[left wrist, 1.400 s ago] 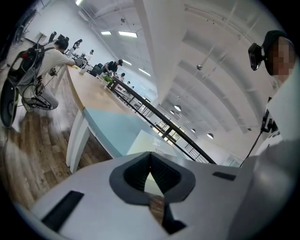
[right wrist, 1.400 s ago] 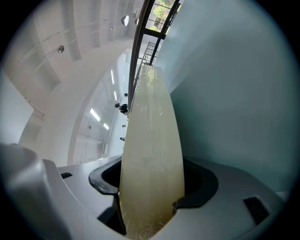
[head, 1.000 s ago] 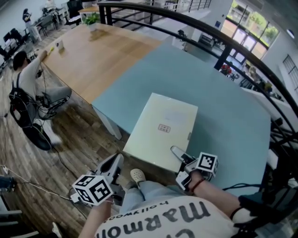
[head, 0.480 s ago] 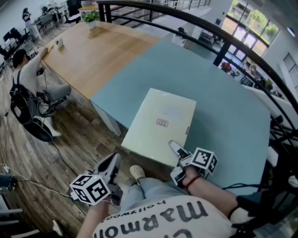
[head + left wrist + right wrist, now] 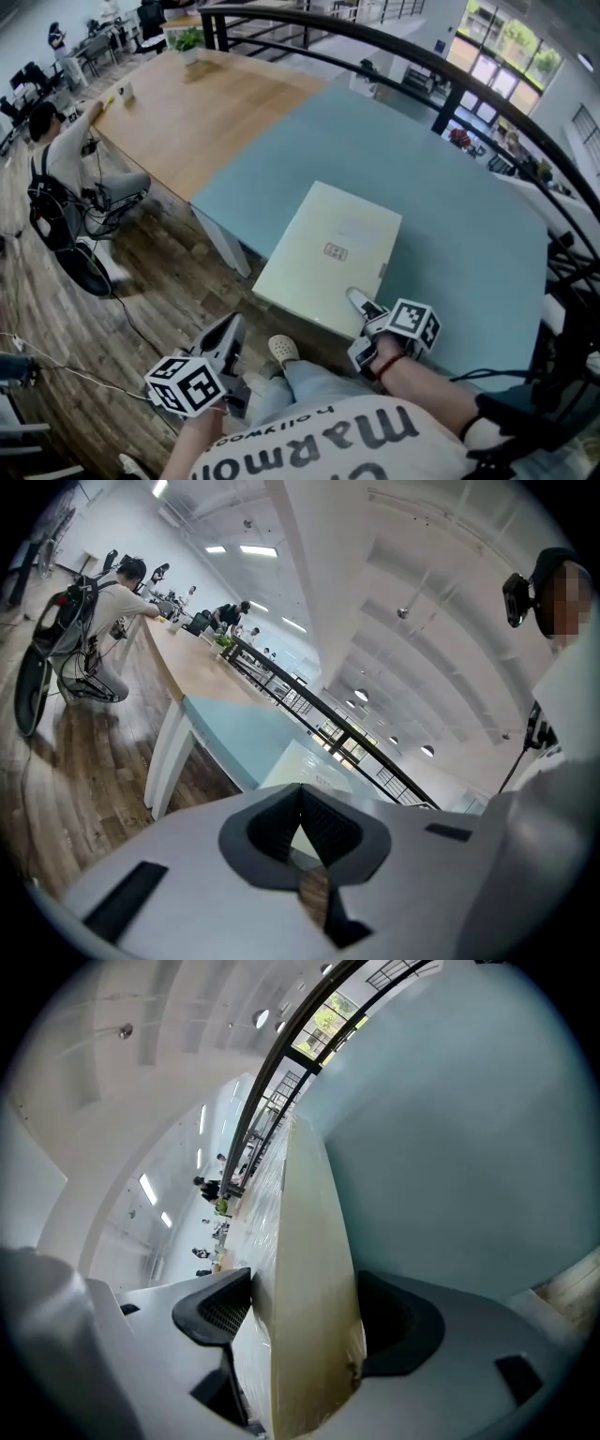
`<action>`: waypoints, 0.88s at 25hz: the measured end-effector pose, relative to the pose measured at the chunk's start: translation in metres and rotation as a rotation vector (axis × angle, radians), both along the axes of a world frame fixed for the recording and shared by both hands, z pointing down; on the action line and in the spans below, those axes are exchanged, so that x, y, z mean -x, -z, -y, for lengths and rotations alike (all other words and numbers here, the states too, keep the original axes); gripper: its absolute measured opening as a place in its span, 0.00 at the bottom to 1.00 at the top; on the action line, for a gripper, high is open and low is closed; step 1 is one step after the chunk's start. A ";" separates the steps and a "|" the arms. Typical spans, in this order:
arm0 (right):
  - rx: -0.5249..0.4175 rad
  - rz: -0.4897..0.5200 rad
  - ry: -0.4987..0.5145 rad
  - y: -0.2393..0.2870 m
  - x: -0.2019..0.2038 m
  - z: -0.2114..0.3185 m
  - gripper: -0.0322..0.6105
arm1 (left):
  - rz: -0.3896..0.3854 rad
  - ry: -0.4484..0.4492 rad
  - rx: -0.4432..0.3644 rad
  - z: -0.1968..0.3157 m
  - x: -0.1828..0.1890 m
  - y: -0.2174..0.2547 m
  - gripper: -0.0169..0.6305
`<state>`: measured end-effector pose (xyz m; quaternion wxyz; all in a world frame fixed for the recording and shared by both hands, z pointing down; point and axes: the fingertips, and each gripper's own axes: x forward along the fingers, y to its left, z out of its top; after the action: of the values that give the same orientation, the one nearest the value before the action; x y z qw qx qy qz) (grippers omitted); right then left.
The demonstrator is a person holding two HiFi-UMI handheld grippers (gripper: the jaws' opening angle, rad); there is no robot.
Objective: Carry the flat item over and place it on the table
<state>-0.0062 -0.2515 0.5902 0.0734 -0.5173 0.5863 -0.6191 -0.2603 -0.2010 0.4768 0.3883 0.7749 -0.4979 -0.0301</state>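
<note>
Right now my right gripper (image 5: 356,302) sits at the near right corner of the flat box (image 5: 333,253), with the box's edge between its fingers (image 5: 217,1312); those jaws are opening wide, one pad just beside the wrapped face, the other standing clear of it; the box lies flat on the teal table (image 5: 459,206), close to the near edge; my left gripper (image 5: 223,339) hangs low at near left over the wooden floor (image 5: 159,272), fingers (image 5: 333,832) closed together on nothing.
</note>
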 end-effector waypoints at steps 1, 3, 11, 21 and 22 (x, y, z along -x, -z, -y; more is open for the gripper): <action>0.002 -0.021 0.002 0.000 -0.001 0.000 0.60 | 0.005 0.002 -0.002 -0.001 0.003 0.001 0.03; 0.015 -0.085 0.013 -0.002 -0.004 -0.003 0.60 | 0.005 0.012 -0.005 -0.002 0.008 0.002 0.03; 0.042 -0.193 0.055 -0.002 -0.009 -0.005 0.57 | -0.017 0.014 -0.020 -0.002 0.011 0.004 0.03; 0.014 -0.389 0.122 0.000 -0.013 0.002 0.52 | -0.018 0.046 -0.058 -0.008 0.020 0.008 0.03; 0.004 -0.425 0.134 0.002 -0.012 0.003 0.52 | -0.019 0.051 -0.059 -0.010 0.021 0.007 0.03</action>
<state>0.0060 -0.2548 0.5886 -0.0943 -0.5962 0.6204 -0.5008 -0.2814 -0.1914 0.4699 0.3692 0.7728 -0.5125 -0.0619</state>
